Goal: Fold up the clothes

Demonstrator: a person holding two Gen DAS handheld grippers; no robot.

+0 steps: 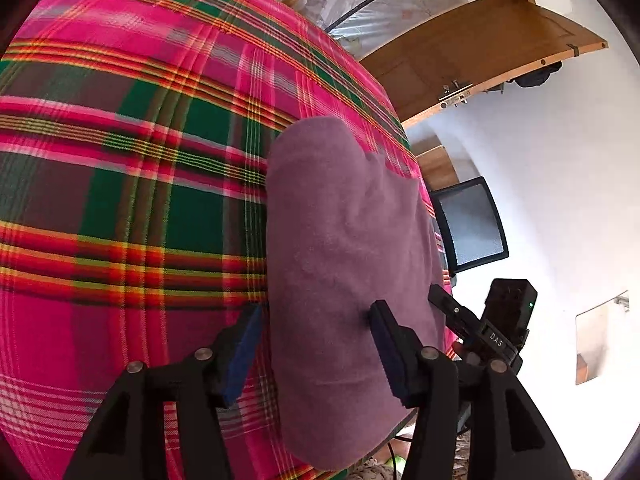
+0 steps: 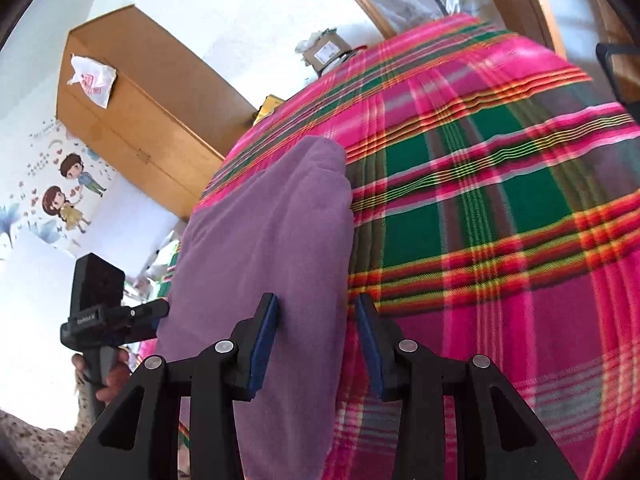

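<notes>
Hovering over the soft mauve fleece garment (image 1: 344, 280), I have both sets of jaws spread wide with nothing pinched in either. The garment lies as a long, narrow, rounded-ended strip on the pink, green and red plaid blanket (image 1: 140, 200), close to the blanket's near edge where it drops away toward the room.

My left gripper (image 1: 316, 344) straddles one long edge of the garment: one blue pad sits over the fleece, the other over bare plaid just beside it. My right gripper (image 2: 316, 344) straddles the opposite long edge the same way. From my left view I can see the right gripper's black body (image 1: 480, 328) just beyond the garment; from my right view, the left one (image 2: 112, 316) with fingers (image 2: 116, 380) wrapped on its handle.

The strip already looks doubled along its length; whether another fold is due or it is finished, I cannot tell.

The risks as I judge them: closing here could catch the plaid together with the fleece, dragging the blanket up. Fleece is thick and slack, so a pinch might take only the top layer and let the layers slide apart. And the garment lies so near the blanket's edge that a careless tug could slide it off.
</notes>
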